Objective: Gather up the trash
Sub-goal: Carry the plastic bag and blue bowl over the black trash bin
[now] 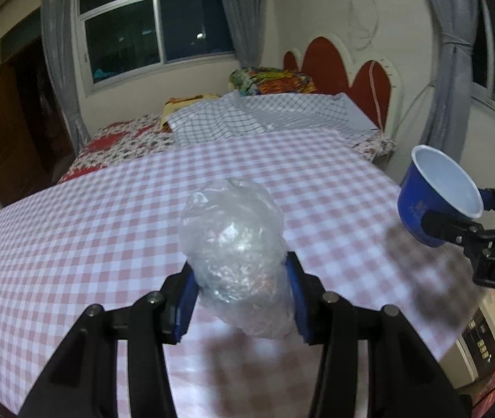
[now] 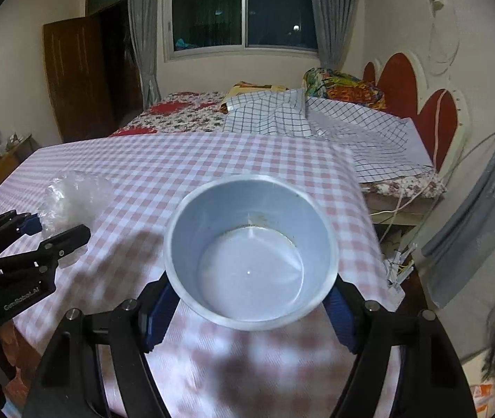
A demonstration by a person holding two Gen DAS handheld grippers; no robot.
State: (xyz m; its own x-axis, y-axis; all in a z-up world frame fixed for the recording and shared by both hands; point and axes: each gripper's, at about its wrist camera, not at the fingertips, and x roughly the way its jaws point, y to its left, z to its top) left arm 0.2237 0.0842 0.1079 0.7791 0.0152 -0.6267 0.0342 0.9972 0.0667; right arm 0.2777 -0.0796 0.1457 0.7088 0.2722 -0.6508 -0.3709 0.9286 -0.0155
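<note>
Two grippers hang over a table (image 1: 73, 216) spread with a pink-and-white checked cloth, each clamped on something. Beyond the table's far edge lies a bed (image 2: 191, 111) with a flowered cover, a checked sheet (image 2: 282, 115) and a bright pillow (image 1: 271, 80) against a red headboard (image 1: 338, 66). A dark window (image 2: 244, 10) with grey curtains fills the back wall. The right gripper (image 2: 247, 310) grasps a blue cup (image 2: 250, 257), white inside, mouth tilted toward its camera, blue pads pressed on both sides, lifted clear of the cloth. The left gripper (image 1: 240, 296) is clenched on a crumpled clear plastic bag (image 1: 233, 244), which bulges up and forward between the pads, also off the table.
</note>
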